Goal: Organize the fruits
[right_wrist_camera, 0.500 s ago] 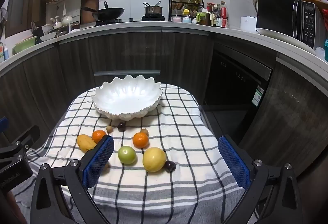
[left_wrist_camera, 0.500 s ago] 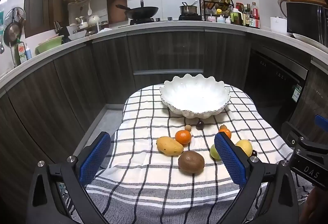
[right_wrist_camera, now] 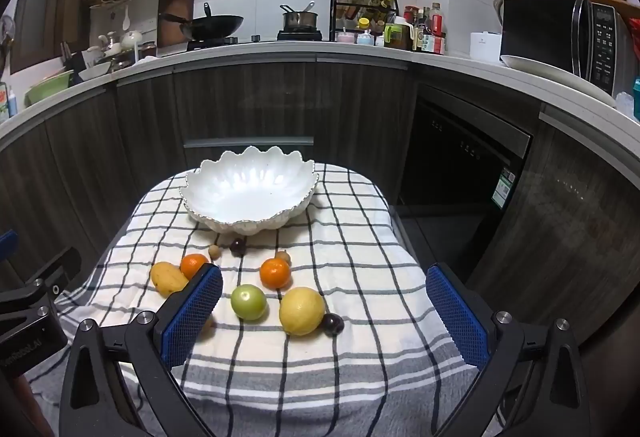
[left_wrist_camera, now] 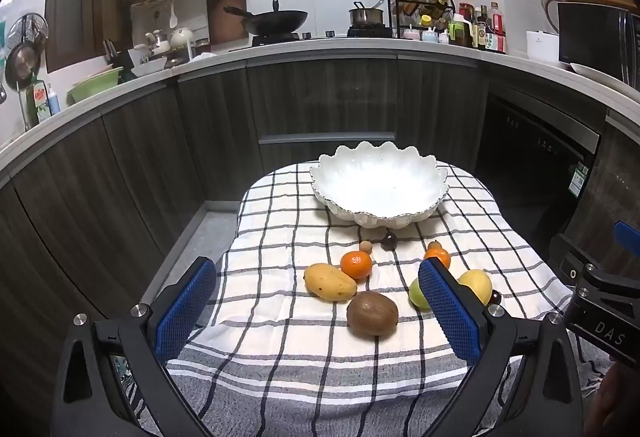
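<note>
Your left tool (left_wrist_camera: 316,311) and right tool (right_wrist_camera: 324,311) both hover with blue ribbed pads spread apart, gripping nothing. Ahead on the checked cloth (right_wrist_camera: 360,237) sits the glossy scalloped white bowl (right_wrist_camera: 250,189), with smooth fruit scattered between. Only your left view shows the fuzzy brown kiwi (left_wrist_camera: 372,313) whole; your right shows the dark plum (right_wrist_camera: 333,324) beside the lemon (right_wrist_camera: 301,311).
</note>
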The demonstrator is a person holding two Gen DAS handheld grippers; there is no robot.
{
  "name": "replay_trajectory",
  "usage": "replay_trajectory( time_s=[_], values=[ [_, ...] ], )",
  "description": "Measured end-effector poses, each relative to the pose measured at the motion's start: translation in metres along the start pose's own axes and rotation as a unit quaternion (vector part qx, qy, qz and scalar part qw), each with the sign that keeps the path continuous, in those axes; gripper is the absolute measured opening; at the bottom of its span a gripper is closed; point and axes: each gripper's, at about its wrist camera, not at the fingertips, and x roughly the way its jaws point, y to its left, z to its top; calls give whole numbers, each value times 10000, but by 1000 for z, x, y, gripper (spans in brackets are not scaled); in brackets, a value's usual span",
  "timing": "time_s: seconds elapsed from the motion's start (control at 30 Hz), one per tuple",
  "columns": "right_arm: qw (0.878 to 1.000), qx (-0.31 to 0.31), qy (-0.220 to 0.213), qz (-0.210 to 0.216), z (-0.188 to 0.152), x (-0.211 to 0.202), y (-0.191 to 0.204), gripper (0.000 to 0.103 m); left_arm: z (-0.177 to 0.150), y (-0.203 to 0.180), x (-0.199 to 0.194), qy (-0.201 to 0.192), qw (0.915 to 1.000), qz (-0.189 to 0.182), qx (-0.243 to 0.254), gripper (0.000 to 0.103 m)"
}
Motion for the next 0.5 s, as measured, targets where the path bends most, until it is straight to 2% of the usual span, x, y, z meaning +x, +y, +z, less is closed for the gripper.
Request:
replay_trajectory(
  time_s=[0.5],
  values=[
    [10000, 2, 9, 2, 0, 0, -1, 103, -2, 0, 1, 35, 10000, -23, 4, 103]
  ],
)
